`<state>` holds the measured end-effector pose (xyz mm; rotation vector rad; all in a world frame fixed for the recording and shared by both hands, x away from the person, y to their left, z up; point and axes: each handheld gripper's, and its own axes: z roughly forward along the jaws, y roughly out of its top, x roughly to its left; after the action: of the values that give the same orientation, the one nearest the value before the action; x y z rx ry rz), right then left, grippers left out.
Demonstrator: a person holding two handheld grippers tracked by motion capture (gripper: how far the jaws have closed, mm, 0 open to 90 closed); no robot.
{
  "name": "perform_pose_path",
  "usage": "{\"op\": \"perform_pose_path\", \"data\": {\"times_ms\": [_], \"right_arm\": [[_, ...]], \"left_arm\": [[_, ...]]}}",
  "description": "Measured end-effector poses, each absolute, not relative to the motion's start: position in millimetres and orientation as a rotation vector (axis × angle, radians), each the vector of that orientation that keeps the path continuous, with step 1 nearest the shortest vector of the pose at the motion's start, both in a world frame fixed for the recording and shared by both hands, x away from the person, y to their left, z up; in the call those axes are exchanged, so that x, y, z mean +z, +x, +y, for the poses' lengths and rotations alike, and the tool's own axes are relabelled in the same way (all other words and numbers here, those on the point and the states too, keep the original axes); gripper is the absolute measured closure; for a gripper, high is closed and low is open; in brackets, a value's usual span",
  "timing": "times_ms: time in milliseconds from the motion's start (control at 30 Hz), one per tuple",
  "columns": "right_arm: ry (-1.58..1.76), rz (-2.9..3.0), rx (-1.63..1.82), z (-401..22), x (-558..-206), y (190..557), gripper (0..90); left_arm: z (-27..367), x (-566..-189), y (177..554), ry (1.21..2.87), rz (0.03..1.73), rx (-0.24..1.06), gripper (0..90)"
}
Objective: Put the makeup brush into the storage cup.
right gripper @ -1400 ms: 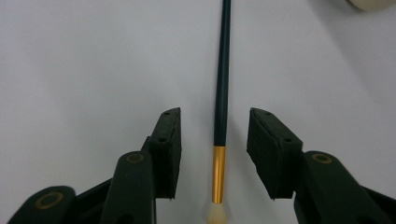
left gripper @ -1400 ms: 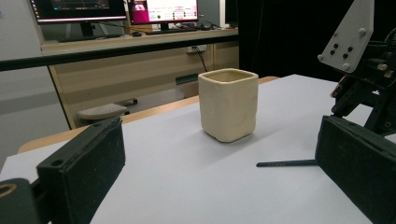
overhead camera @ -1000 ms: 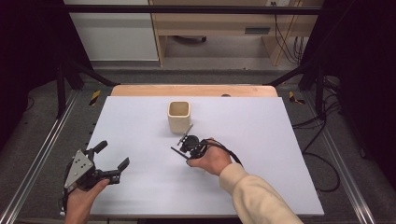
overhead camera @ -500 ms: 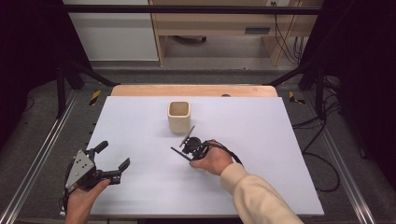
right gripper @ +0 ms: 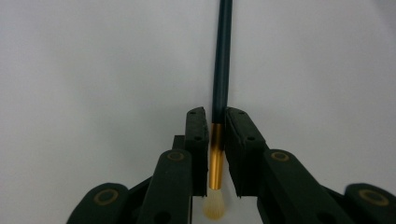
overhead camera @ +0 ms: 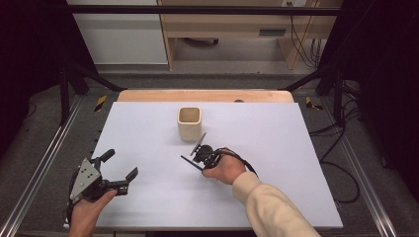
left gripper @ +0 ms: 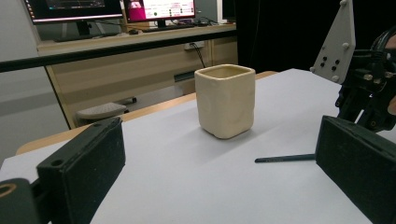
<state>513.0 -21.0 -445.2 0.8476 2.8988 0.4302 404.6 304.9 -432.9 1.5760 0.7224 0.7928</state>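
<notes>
Your right hand-held gripper point(right gripper: 215, 122) has just been closing and now clamps the brush point(right gripper: 221, 70) at its gold ferrule, at lower centre; lifted, the long handle may swivel and knock the cup point(overhead camera: 189, 123).

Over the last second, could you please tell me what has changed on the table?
The right hand-held gripper has just been closing its jaws on the paintbrush, now gripping it at the gold ferrule; the brush lies on the white table. The left hand-held gripper stayed open and in place, and the cream cup has not moved.
</notes>
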Motion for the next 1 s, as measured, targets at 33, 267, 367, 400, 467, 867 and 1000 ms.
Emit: {"op": "perform_pose_path", "data": {"times_ms": [33, 267, 367, 400, 467, 867, 1000], "right_arm": [[0.848, 2.899, 0.428, -21.0, -445.4, 513.1, 79.6], [0.851, 2.899, 0.421, -22.8, -445.6, 513.8, 79.7], [0.87, 2.896, 0.432, -24.6, -446.4, 513.8, 79.2], [0.87, 2.896, 0.432, -24.6, -446.4, 513.8, 79.2], [0.873, 2.897, 0.427, -25.5, -447.4, 513.6, 79.2], [0.862, 2.897, 0.429, -25.3, -447.8, 512.8, 83.7], [0.846, 2.89, 0.455, -27.2, -445.9, 512.9, 83.9]], "left_arm": [[304.9, -432.9, 404.6, 1.576, 0.722, 0.793, 1.0], [304.8, -432.8, 404.6, 1.577, 0.721, 0.793, 1.0], [304.4, -432.8, 404.6, 1.579, 0.72, 0.793, 1.0], [304.3, -432.8, 404.5, 1.579, 0.72, 0.793, 1.0], [304.1, -432.8, 404.5, 1.579, 0.721, 0.794, 1.0], [304.0, -432.8, 404.5, 1.58, 0.72, 0.795, 1.1], [303.5, -432.3, 403.9, 1.58, 0.717, 0.798, 1.1]]}}
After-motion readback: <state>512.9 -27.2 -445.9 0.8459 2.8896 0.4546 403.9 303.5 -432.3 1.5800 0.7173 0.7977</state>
